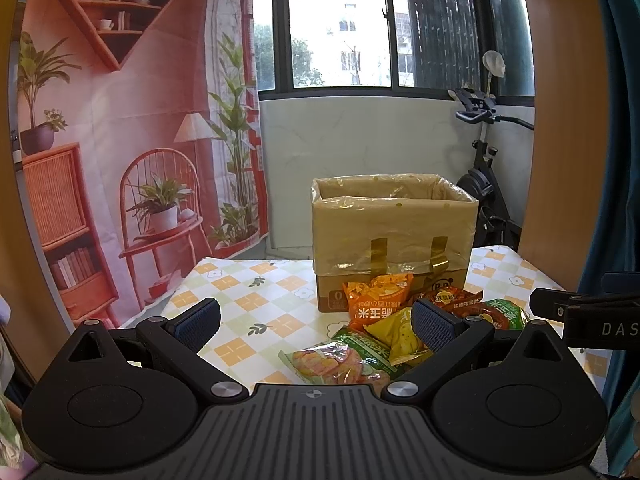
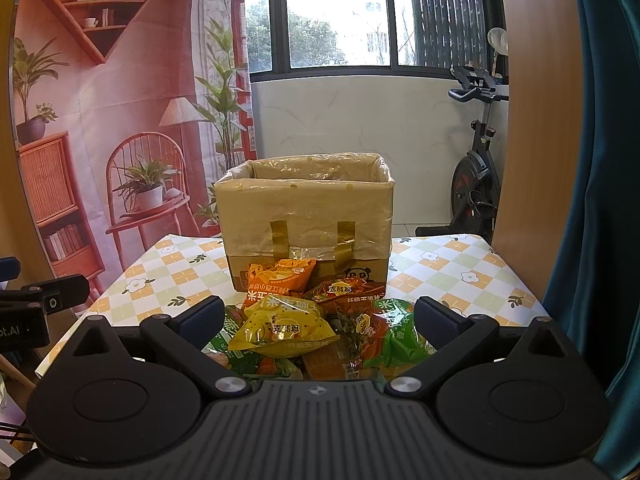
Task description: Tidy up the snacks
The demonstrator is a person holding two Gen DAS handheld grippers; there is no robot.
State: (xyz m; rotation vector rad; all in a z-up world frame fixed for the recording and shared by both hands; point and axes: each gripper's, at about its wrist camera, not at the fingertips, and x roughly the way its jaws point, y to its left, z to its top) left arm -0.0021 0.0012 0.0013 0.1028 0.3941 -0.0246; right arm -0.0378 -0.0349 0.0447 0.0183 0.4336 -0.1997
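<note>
Left gripper (image 1: 316, 322) jaws spread wide, nothing between them; dark blue ribbed pads (image 1: 198, 320) on black arms. It hangs over the near edge of the table (image 1: 240, 280), the snack pile just ahead and to its right. Right gripper (image 2: 318, 318) is also wide open and empty, pads either side of the pile, apart from it.

Snack pile (image 2: 316, 320): crinkly foil and plastic packets heaped loose on the table, overlapping. Yellow packet (image 2: 280, 330) on top at front, orange packet (image 2: 280, 276) behind it leaning against the box, red-brown packet (image 2: 348, 292) to the right, green packets (image 2: 404, 332) at the edges, and a clear-windowed packet (image 1: 340, 364) nearest the left gripper.

Cardboard box (image 2: 306, 216) stands upright just behind the pile, touching it. Open top, rectangular, lined with a thin clear plastic bag folded over the rim and taped down with two tan strips. Inside contents can't be seen from here.

Tablecloth is glossy, checked orange, green and white with flowers. Printed room backdrop (image 1: 120, 140) hangs on the left; exercise bike (image 2: 476, 184) on the right by the window.
</note>
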